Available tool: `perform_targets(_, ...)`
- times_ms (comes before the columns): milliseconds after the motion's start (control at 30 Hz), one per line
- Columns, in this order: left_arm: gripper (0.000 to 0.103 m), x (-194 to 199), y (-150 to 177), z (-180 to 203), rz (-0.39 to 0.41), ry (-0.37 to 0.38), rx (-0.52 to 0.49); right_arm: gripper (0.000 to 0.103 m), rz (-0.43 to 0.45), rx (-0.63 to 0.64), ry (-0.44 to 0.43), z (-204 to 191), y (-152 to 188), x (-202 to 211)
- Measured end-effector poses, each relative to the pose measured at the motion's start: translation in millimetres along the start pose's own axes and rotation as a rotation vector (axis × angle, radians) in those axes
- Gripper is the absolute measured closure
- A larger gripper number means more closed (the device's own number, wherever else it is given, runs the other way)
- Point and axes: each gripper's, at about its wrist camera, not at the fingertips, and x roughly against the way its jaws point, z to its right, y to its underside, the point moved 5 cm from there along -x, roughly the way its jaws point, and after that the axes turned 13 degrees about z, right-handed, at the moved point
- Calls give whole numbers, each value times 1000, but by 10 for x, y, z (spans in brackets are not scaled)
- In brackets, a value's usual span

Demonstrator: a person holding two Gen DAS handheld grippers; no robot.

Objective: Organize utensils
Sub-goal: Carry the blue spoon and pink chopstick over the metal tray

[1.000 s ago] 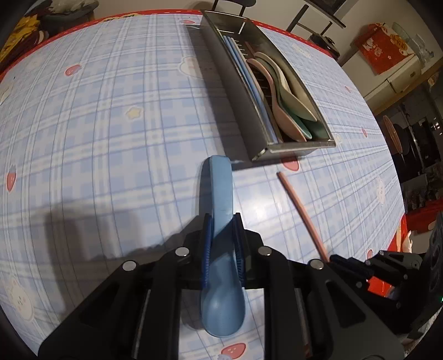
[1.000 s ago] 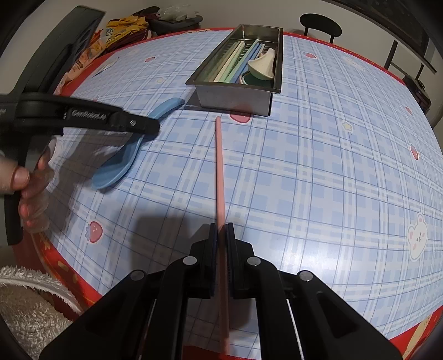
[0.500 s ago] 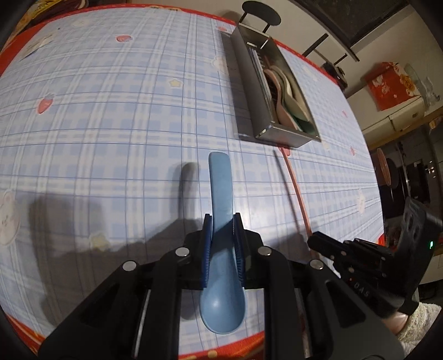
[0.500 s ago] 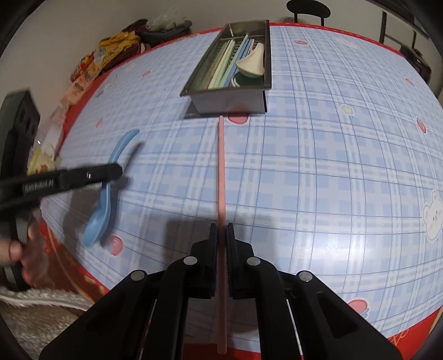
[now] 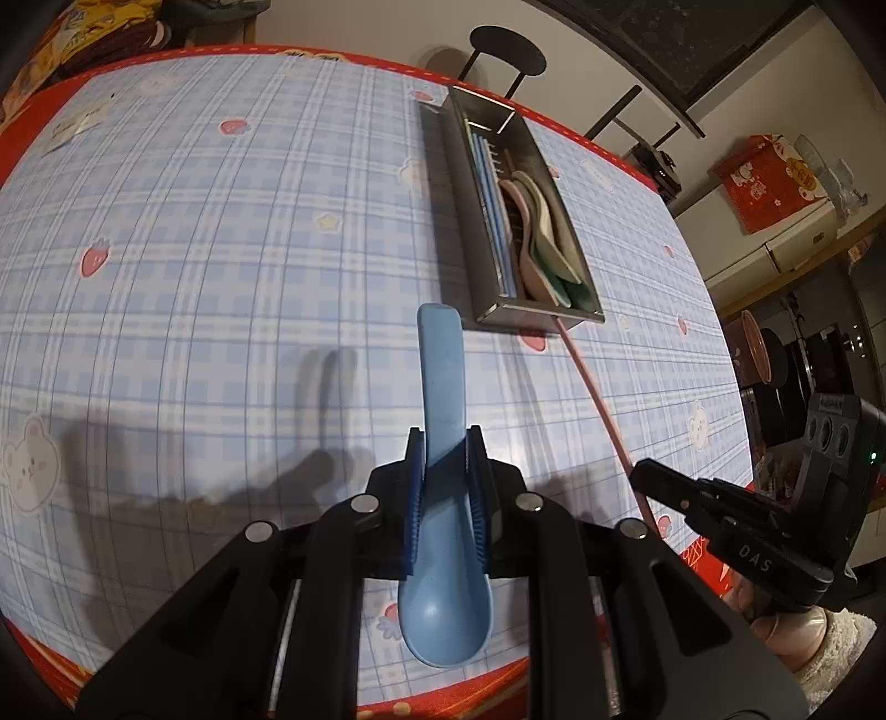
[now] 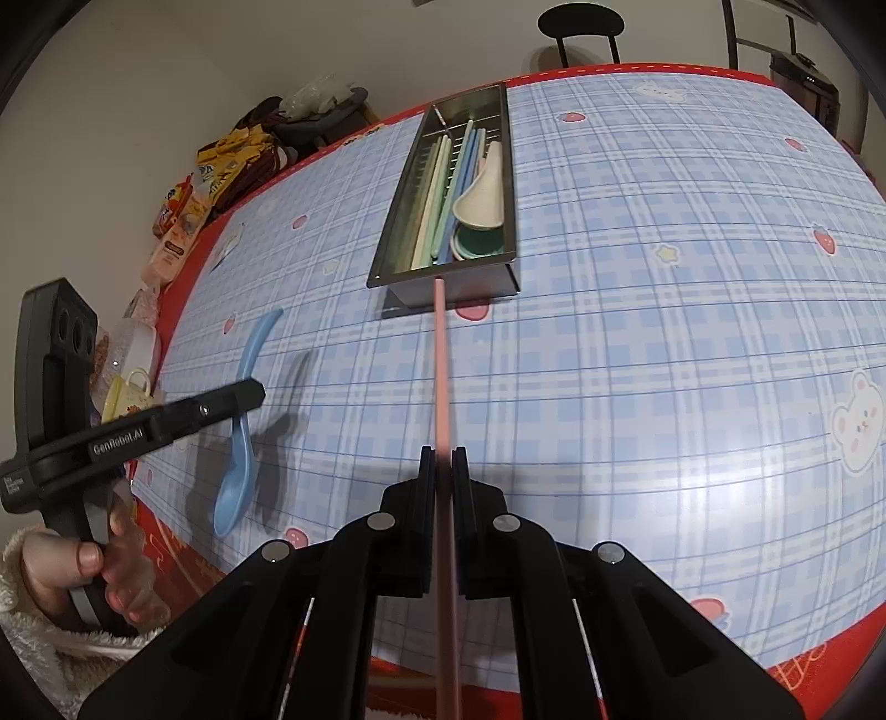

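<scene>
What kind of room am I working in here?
Likely a home dining area: a table under a plaid cartoon tablecloth, a steel utensil tray of spoons and chopsticks, snack packets piled at the edge, and a chair behind.

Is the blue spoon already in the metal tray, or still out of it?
Out. The blue spoon is held between the left gripper fingers, short of the metal tray.
</scene>
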Motion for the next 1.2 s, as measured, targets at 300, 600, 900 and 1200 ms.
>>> perform_targets(300, 85, -91, 71, -12, -30, 8, 33, 97, -18, -74, -20, 90, 102, 151)
perform_targets(600, 85, -111, -194, 117, -10, 45, 63, 97, 63, -108, -42, 122, -228, 301)
perform_targets(900, 85, -424, -720, 529, 16, 81, 52, 97, 131, -124, -30, 244, -852, 136)
perform_targets(1200, 85, -1085, -1244, 722, 2, 78, 110, 97, 159, -114, -21, 340, -1466, -241)
